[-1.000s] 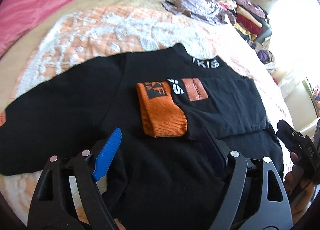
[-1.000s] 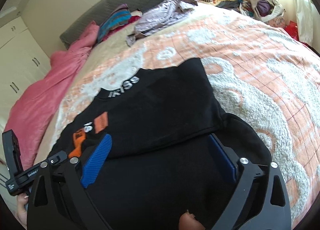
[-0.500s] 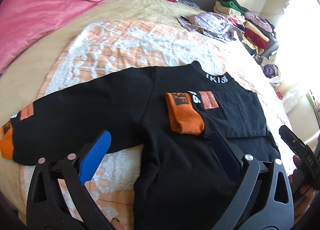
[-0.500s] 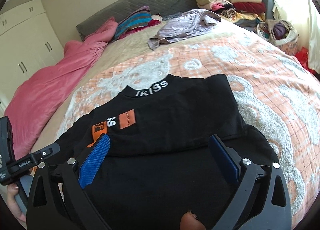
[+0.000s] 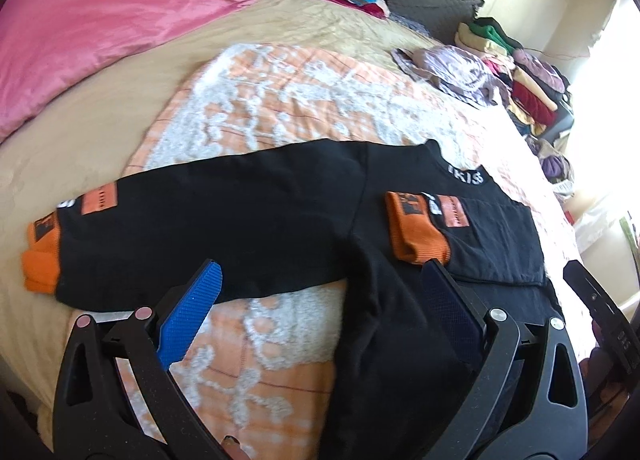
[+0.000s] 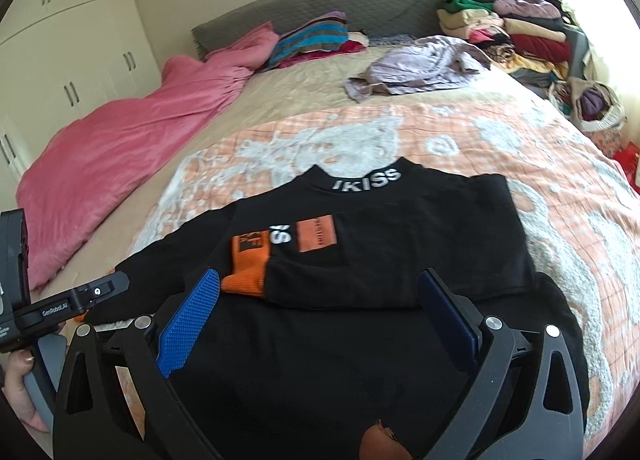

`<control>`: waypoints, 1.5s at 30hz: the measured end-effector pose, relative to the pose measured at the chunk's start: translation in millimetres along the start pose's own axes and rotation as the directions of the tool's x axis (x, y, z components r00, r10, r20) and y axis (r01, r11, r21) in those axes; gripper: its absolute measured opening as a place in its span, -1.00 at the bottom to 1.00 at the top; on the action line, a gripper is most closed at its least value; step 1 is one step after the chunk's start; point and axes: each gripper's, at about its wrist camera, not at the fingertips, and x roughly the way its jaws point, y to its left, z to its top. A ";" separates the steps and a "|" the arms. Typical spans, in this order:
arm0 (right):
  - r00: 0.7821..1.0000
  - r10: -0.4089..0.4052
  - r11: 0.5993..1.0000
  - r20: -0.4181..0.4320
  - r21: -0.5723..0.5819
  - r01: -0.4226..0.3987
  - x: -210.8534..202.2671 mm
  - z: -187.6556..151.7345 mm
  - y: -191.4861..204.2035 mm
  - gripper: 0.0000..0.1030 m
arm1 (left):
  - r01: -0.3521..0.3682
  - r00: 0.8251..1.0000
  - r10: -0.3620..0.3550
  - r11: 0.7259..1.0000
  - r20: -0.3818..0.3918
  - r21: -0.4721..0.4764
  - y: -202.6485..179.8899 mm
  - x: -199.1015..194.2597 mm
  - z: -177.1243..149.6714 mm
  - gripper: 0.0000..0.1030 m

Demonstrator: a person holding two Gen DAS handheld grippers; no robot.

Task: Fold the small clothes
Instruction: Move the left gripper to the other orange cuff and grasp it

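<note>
A black sweatshirt [image 5: 280, 220] with an "IKISS" collar [image 6: 366, 182] lies flat on the orange-and-white blanket [image 5: 288, 108]. One sleeve is folded across the chest, its orange cuff [image 5: 420, 238] near the middle. The other sleeve stretches out to the left and ends in an orange cuff [image 5: 40, 266]. My left gripper [image 5: 320, 300] hovers open above the hem and the armpit, holding nothing. My right gripper [image 6: 320, 308] hangs open over the lower body of the sweatshirt [image 6: 400, 256], also holding nothing. The left gripper's body [image 6: 60, 308] and a hand [image 6: 16, 392] show at the left edge of the right wrist view.
A pink duvet [image 5: 100, 20] lies along the left of the bed. Striped folded clothes [image 6: 312, 40] sit by the grey headboard [image 6: 320, 0]. A lilac garment [image 6: 420, 64] lies further back, with stacked clothes [image 6: 520, 32] and a basket [image 6: 596, 104] at the right. White wardrobes [image 6: 72, 60] stand left.
Both grippers have drawn back and up from the sweatshirt. The left one opened wider and shifted left, so the outstretched sleeve and its orange cuff now show.
</note>
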 end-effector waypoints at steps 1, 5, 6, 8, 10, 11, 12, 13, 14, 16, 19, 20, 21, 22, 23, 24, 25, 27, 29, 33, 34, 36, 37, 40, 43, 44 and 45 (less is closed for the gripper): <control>1.000 0.005 1.000 -0.001 -0.013 -0.005 1.0 0.2 5.3 0.91 | -0.003 1.000 0.003 1.000 0.002 -0.009 4.6 -1.3 -0.2 0.81; 1.000 0.017 0.999 -0.003 -0.049 -0.017 4.2 0.8 20.0 0.91 | -0.023 1.000 0.023 0.999 0.009 -0.042 21.7 -6.2 -1.3 0.81; 1.000 0.022 0.998 -0.006 -0.056 -0.022 5.7 1.0 24.0 0.91 | -0.028 1.000 0.028 0.998 0.010 -0.050 25.3 -7.5 -1.3 0.81; 0.999 0.032 0.997 -0.011 -0.069 -0.032 7.7 0.4 31.3 0.91 | -0.037 0.999 0.038 0.997 0.015 -0.070 34.6 -10.4 -2.1 0.81; 0.999 0.038 0.995 -0.017 -0.088 -0.039 10.6 0.2 40.3 0.91 | -0.056 0.998 0.057 0.995 0.018 -0.084 43.2 -12.8 -2.8 0.81; 0.999 0.040 0.995 -0.020 -0.095 -0.042 11.6 0.2 43.3 0.91 | -0.069 0.997 0.071 0.994 0.021 -0.086 46.6 -13.8 -3.2 0.81; 0.999 0.044 0.994 -0.023 -0.102 -0.046 12.8 -0.2 47.3 0.91 | -0.080 0.996 0.083 0.993 0.023 -0.089 50.2 -14.8 -3.7 0.81; 0.998 0.051 0.992 -0.026 -0.113 -0.053 14.4 -0.4 52.2 0.91 | -0.086 0.996 0.089 0.991 0.025 -0.099 55.5 -16.1 -4.6 0.81; 0.998 0.055 0.991 -0.029 -0.121 -0.058 15.8 -0.3 56.0 0.91 | -0.087 0.996 0.090 0.990 0.023 -0.115 61.4 -16.9 -5.5 0.81; 0.998 0.059 0.989 -0.034 -0.137 -0.063 18.4 -1.0 63.7 0.91 | -0.089 0.995 0.093 0.986 0.021 -0.142 71.6 -18.0 -6.9 0.81; 0.996 0.073 0.985 -0.045 -0.156 -0.080 23.4 -2.3 74.8 0.91 | -0.107 0.994 0.112 0.980 0.019 -0.169 85.3 -19.1 -9.5 0.81; 0.996 0.079 0.983 -0.050 -0.162 -0.086 25.4 -2.8 79.2 0.91 | -0.112 0.993 0.117 0.977 0.017 -0.179 90.0 -19.3 -10.4 0.81; 0.995 0.085 0.981 -0.053 -0.168 -0.093 26.8 -3.4 82.8 0.91 | -0.114 0.993 0.119 0.975 0.014 -0.189 94.2 -19.5 -11.3 0.81; 0.994 0.090 0.979 -0.057 -0.176 -0.099 28.9 -3.8 87.6 0.91 | -0.119 0.992 0.124 0.973 0.013 -0.200 99.8 -20.0 -12.5 0.81; 0.994 0.094 0.978 -0.061 -0.183 -0.103 30.4 -4.0 91.4 0.91 | -0.124 0.992 0.129 0.970 0.012 -0.207 103.7 -20.0 -13.3 0.81; 0.993 0.097 0.976 -0.064 -0.189 -0.107 31.3 -4.7 94.9 0.91 | -0.130 0.991 0.135 0.968 0.009 -0.213 107.6 -19.9 -14.1 0.81; 0.993 0.100 0.974 -0.068 -0.198 -0.112 33.1 -5.2 99.7 0.91 | -0.139 0.990 0.144 0.966 0.005 -0.219 112.2 -19.7 -15.5 0.81; 0.992 0.108 0.970 -0.072 -0.212 -0.121 35.7 -6.2 107.0 0.91 | -0.150 0.988 0.154 0.962 -0.001 -0.230 118.9 -19.3 -16.9 0.81; 0.990 0.114 0.965 -0.082 -0.226 -0.130 39.4 -7.8 115.2 0.91 | -0.149 0.988 0.153 0.956 -0.002 -0.251 127.9 -20.5 -19.4 0.81; 0.986 0.128 0.955 -0.103 -0.255 -0.151 46.6 -12.4 130.6 0.91 | -0.165 0.985 0.172 0.939 -0.004 -0.303 148.1 -25.1 -26.0 0.81; 0.986 0.132 0.953 -0.106 -0.260 -0.156 47.9 -13.5 133.7 0.91 | -0.171 0.984 0.178 0.933 -0.006 -0.317 152.0 -25.2 -27.7 0.81; 0.983 0.140 0.948 -0.117 -0.271 -0.167 51.7 -16.8 141.3 0.91 | -0.174 0.984 0.180 0.920 -0.015 -0.352 161.5 -25.9 -32.7 0.81; 0.982 0.144 0.946 -0.121 -0.275 -0.173 53.1 -18.4 144.6 0.91 | -0.167 0.985 0.172 0.913 -0.019 -0.373 169.1 -26.0 -36.4 0.81; 0.980 0.154 0.942 -0.127 -0.280 -0.185 55.8 -22.9 151.4 0.91 | -0.199 0.978 0.204 0.890 -0.031 -0.411 185.8 -25.2 -41.3 0.81; 0.978 0.161 0.940 -0.133 -0.281 -0.193 58.1 -25.9 156.3 0.91 | -0.198 0.977 0.212 0.870 -0.021 -0.452 199.2 -24.8 -44.5 0.81; 0.978 0.161 0.940 -0.135 -0.282 -0.194 58.7 -26.4 156.6 0.91 | -0.195 0.977 0.212 0.866 -0.016 -0.461 201.5 -24.3 -44.7 0.81; 0.978 0.160 0.940 -0.136 -0.282 -0.193 59.6 -27.0 157.1 0.91 | -0.191 0.978 0.210 0.862 -0.012 -0.470 204.4 -23.7 -43.9 0.81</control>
